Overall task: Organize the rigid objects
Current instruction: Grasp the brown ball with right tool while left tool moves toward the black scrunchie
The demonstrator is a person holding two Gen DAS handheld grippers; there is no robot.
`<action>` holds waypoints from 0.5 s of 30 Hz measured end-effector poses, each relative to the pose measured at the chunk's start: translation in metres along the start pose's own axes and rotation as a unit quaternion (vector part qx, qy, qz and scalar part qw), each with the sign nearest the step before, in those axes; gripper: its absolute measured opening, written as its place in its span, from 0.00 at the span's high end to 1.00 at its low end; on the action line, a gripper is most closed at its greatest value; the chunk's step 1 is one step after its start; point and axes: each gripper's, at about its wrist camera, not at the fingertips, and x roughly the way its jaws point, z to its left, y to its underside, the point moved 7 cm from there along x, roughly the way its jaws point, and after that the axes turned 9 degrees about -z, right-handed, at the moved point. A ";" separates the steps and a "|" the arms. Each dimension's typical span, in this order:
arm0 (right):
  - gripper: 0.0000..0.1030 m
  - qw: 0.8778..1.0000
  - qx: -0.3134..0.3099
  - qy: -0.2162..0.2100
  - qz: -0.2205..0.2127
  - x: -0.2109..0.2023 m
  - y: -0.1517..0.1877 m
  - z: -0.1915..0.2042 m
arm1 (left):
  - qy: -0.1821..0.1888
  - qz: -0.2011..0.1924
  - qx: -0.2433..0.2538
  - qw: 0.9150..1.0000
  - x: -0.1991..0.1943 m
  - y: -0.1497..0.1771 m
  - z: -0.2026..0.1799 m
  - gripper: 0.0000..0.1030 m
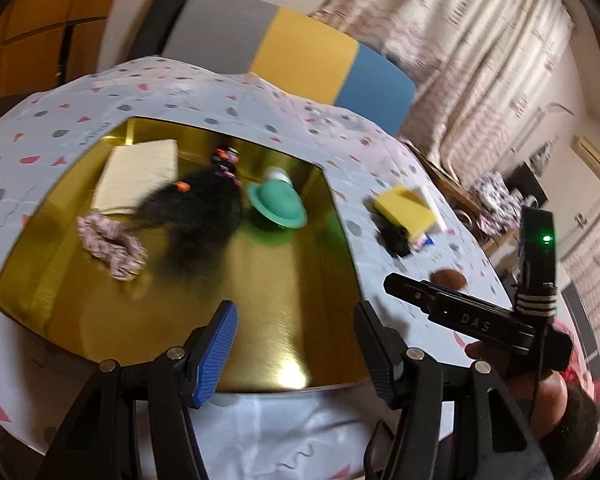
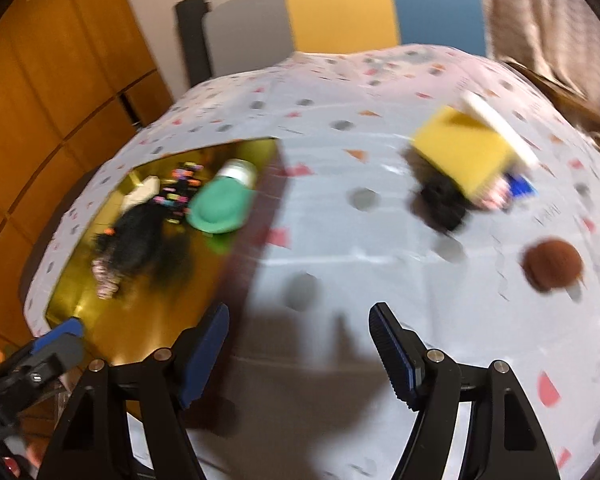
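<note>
A gold tray [image 1: 308,344] sits on the patterned tablecloth [image 2: 340,216] before a striped chair [image 1: 300,48].

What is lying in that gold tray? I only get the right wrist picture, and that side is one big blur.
Observer: The left wrist view shows a cream pad lying flat in the far corner of the gold tray.
Operator: And the pinkish smear by the black fluff?
Observer: That is a patterned fabric scrunchie, lying next to it.
Operator: Is the other gripper carrying anything?
Observer: No. The left gripper is open over the tray, with nothing between its fingers.
</note>
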 end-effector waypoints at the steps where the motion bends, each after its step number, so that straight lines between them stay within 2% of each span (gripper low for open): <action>1: 0.29 1.000 0.005 0.009 0.001 -0.002 0.005 -0.011 | 0.004 0.002 0.006 1.000 0.000 0.002 -0.004 0.41; 8: 0.29 0.996 0.045 0.078 0.013 -0.019 0.045 -0.093 | 0.024 0.023 0.043 0.999 0.005 0.016 -0.034 0.41; 11: 0.29 0.992 0.074 0.101 -0.013 -0.031 0.045 -0.129 | 0.032 0.026 0.054 0.998 0.007 0.017 -0.045 0.41; 15: 0.29 0.985 0.095 0.135 -0.049 -0.037 0.024 -0.174 | 0.040 0.034 0.064 0.997 0.012 0.021 -0.060 0.41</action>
